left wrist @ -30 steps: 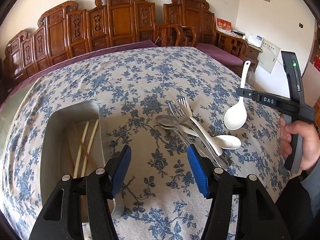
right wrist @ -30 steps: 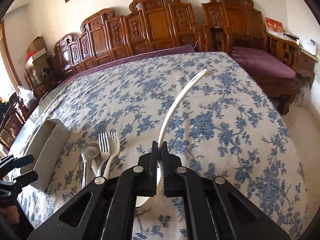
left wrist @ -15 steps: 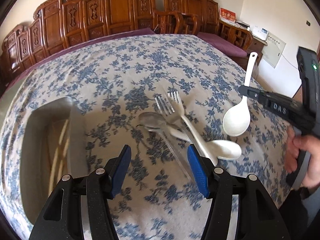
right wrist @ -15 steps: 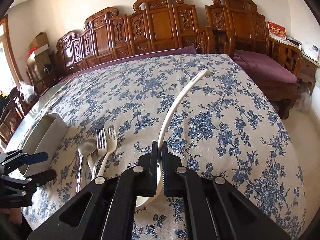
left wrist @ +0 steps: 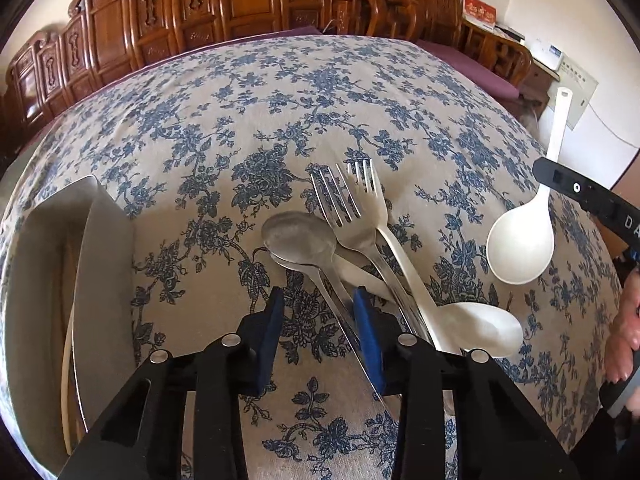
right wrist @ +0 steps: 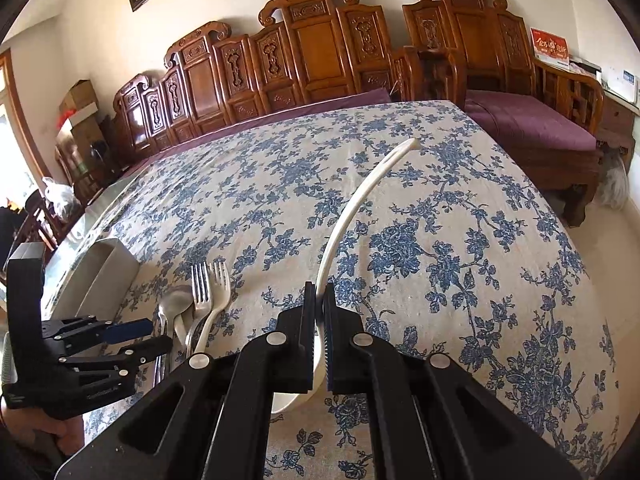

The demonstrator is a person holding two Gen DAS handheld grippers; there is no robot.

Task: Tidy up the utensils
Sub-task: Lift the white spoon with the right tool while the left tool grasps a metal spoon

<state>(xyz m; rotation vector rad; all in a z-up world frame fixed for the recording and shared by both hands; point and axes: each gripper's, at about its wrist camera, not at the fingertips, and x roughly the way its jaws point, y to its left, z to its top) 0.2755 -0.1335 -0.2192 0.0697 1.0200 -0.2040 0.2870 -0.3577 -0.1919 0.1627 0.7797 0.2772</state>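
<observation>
A table draped in a blue-flowered cloth (left wrist: 248,128) is spread ahead of both grippers, with carved wooden chairs (right wrist: 320,48) ranged along its far side. A grey metal tray (left wrist: 100,264) is seen to the left of the left gripper (left wrist: 318,312), with pale chopsticks (left wrist: 64,364) lying inside it against the near wall. A heap of utensils is laid directly ahead of the left gripper: two metal forks (left wrist: 356,216) with tines pointing away, a metal spoon (left wrist: 300,236) with its bowl just left of them, and a white spoon (left wrist: 484,328) whose bowl lies just right of the right blue pad. The left gripper's jaws are closing; the slim handle of the metal spoon is seen running between the blue pads (left wrist: 368,332), close beside the right pad, though contact cannot be confirmed and the left pad stands clear of it. The right gripper (right wrist: 319,308) is clamped on the neck of a white ladle (right wrist: 360,200), whose curved handle is projected forward and upward from the jaws while its bowl is held just below them, above the cloth. In the left view the ladle's bowl is seen raised to the right of the heap.
</observation>
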